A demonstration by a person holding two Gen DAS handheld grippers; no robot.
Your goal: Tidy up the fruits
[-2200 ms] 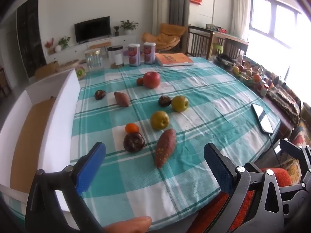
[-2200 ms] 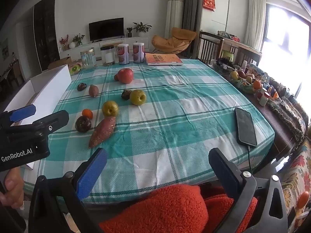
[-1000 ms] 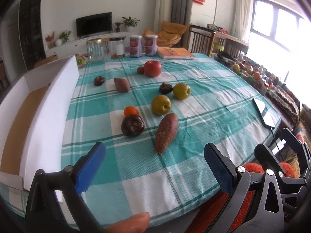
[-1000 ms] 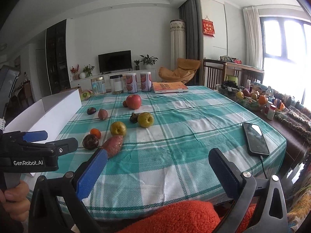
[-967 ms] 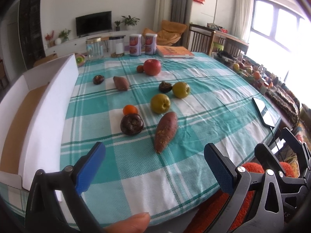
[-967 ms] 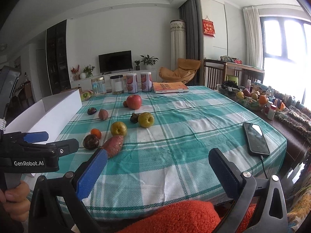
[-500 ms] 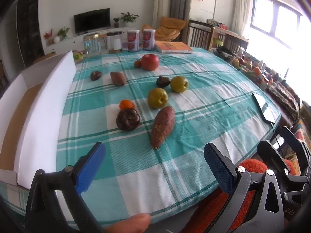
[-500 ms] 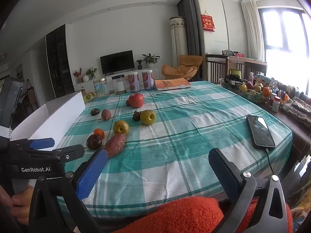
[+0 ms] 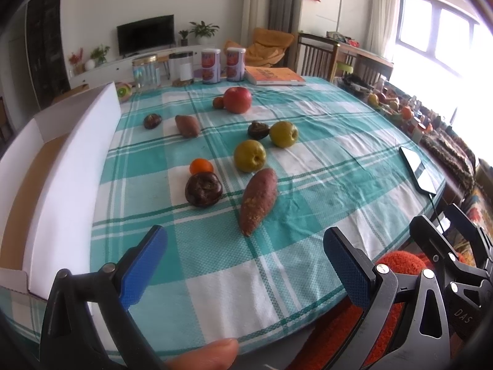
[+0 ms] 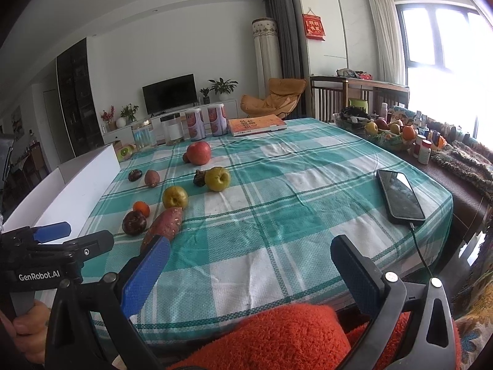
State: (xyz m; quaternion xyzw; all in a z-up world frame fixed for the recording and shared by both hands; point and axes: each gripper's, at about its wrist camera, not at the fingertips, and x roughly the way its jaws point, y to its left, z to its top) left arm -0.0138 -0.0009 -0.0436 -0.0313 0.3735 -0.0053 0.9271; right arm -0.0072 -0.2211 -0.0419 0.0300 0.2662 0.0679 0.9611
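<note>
My left gripper (image 9: 243,259) and right gripper (image 10: 249,265) hang spread and empty, sweet potato (image 9: 258,204) at centre frame.

Woven cloth (image 9: 308,166), checked teal and white, matt and slightly wrinkled, covers the table. On it: sweet potato (image 9: 258,204), rough, dull, speckled skin; behind it, two yellow-green fruits (image 9: 249,156) with smooth, faintly glossy skin; farther back, a red apple (image 9: 237,100), smooth with a soft sheen. Left of the sweet potato, a dark fruit (image 9: 203,190), wrinkled and glossy. Beyond the cloth's left edge, a box (image 9: 58,166): smooth matt white walls, brown cardboard floor. Toward the cloth's right edge, a phone (image 10: 400,197), glossy reflective glass. Left gripper (image 9: 243,265): matt black plastic, ribbed blue pads (image 9: 141,265), bright metal screws. Foreground: fuzzy orange-red fabric (image 10: 277,339).
</note>
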